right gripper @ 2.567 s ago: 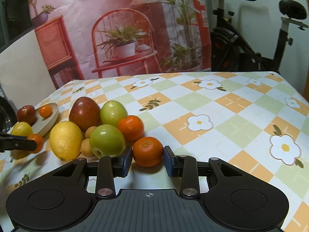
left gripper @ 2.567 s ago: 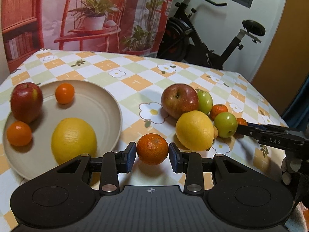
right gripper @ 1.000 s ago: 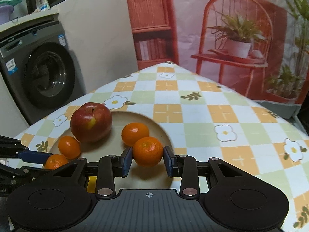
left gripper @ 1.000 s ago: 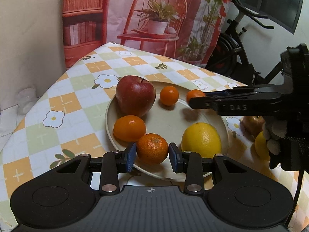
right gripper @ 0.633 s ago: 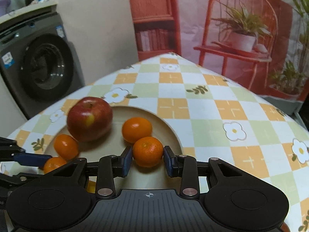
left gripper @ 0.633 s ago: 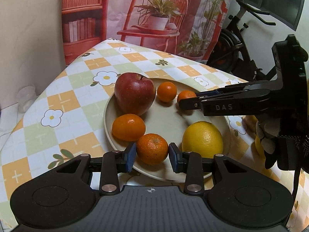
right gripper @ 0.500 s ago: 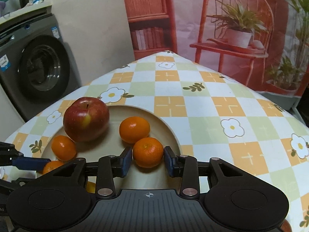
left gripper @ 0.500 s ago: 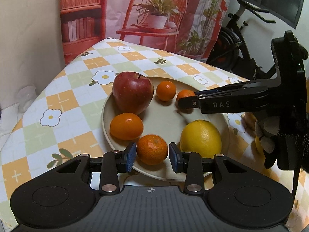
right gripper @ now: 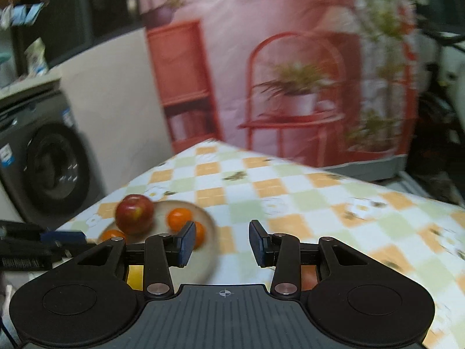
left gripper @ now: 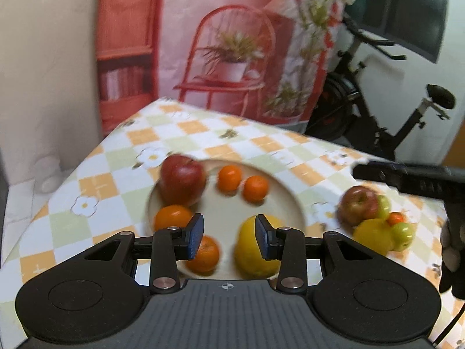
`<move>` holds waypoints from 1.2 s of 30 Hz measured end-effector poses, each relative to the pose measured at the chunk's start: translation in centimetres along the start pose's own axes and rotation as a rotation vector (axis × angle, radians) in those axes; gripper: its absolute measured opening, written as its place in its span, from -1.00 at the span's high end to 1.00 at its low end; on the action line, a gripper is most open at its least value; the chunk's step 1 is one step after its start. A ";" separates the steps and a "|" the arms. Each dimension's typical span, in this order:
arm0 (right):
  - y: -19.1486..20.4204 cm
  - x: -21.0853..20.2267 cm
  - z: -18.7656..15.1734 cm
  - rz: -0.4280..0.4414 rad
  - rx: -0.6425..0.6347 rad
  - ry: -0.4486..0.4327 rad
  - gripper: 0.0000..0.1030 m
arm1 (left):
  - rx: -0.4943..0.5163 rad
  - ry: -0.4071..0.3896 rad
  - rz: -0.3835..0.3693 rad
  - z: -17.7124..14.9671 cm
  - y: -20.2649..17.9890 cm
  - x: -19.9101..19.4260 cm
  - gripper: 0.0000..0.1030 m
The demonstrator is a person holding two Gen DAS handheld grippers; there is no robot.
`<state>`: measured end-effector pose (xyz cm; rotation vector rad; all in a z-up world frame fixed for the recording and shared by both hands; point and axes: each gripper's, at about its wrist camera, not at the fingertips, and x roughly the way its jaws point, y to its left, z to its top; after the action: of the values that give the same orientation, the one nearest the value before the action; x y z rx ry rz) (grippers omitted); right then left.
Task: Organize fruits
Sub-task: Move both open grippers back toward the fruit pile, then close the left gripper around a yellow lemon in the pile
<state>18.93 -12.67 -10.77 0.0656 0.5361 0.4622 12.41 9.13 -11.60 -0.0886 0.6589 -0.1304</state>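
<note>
Change: both mandarins released since 1 second ago; right jaws have just been opening.
Left gripper (left gripper: 229, 240): apart, empty, above plate (left gripper: 286, 195).
Right gripper (right gripper: 221, 242): apart, empty.
Mandarins: 4 on plate, beside red apple (left gripper: 181, 179) and lemon (left gripper: 251, 251).

Red apple (left gripper: 181, 179), yellow lemon (left gripper: 255, 254), orange-green checked tablecloth (left gripper: 96, 186), beige plate (left gripper: 286, 200)
</note>
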 end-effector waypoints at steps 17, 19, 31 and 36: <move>-8.2 -9.2 -9.4 -0.250 0.211 0.000 0.26 | 0.135 0.027 -0.181 0.0 -7.0 2.4 0.20; -8.0 -8.5 -9.9 -0.235 0.209 0.011 0.26 | 0.139 0.036 -0.177 0.0 -7.0 2.6 0.20; -4.1 -6.4 -10.2 -0.138 0.125 0.033 0.13 | 0.131 0.144 -0.281 2.0 -8.1 7.1 0.22; -3.8 -6.6 -10.1 -0.125 0.125 0.036 0.13 | 0.140 0.160 -0.318 2.1 -9.8 8.3 0.21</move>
<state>10.32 -19.62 -17.01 0.1427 0.6001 0.3086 19.31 -1.71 -13.71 -0.0479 0.7901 -0.4927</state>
